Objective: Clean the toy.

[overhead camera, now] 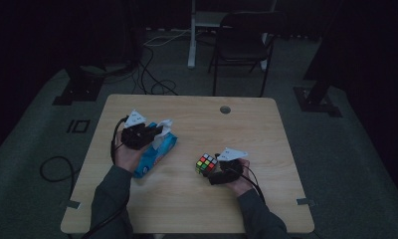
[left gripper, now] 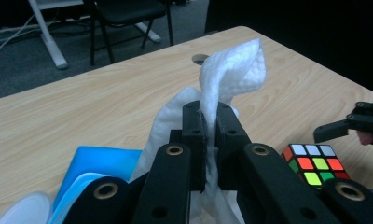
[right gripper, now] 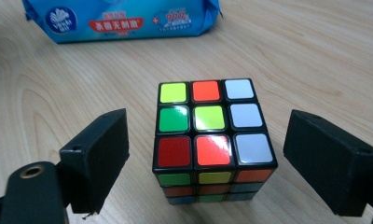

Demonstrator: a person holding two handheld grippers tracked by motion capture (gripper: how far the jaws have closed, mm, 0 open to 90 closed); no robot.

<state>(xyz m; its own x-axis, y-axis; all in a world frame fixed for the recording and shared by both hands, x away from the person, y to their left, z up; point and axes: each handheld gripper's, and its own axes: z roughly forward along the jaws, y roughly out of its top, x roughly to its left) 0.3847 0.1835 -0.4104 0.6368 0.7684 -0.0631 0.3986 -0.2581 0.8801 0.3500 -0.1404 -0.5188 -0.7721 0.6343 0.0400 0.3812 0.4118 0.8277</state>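
Left gripper (left gripper: 211, 135): jaws pressed together on a white wet wipe (left gripper: 231, 74). The sheet is pinched between the two pads; its free end stands up above the jaw tips, and the rest trails down between the jaws toward the pack. In the high view this gripper (overhead camera: 154, 131) sits over the blue wipe pack (overhead camera: 154, 152) on the left half of the table (overhead camera: 197, 209), with the wipe (overhead camera: 164, 123) showing white at the pack's far end.

Right gripper (right gripper: 205, 156): jaws spread wide, one on each side of the Rubik's cube (right gripper: 208, 135), neither pad touching it; a clear gap of table shows on both sides. The cube stands flat on the table, near the middle, just right of the wipe pack (right gripper: 124, 18), which lies farther off. In the high view the right gripper (overhead camera: 214, 172) is just beside the cube (overhead camera: 206, 163), on its near right side.

The two grippers are well apart.
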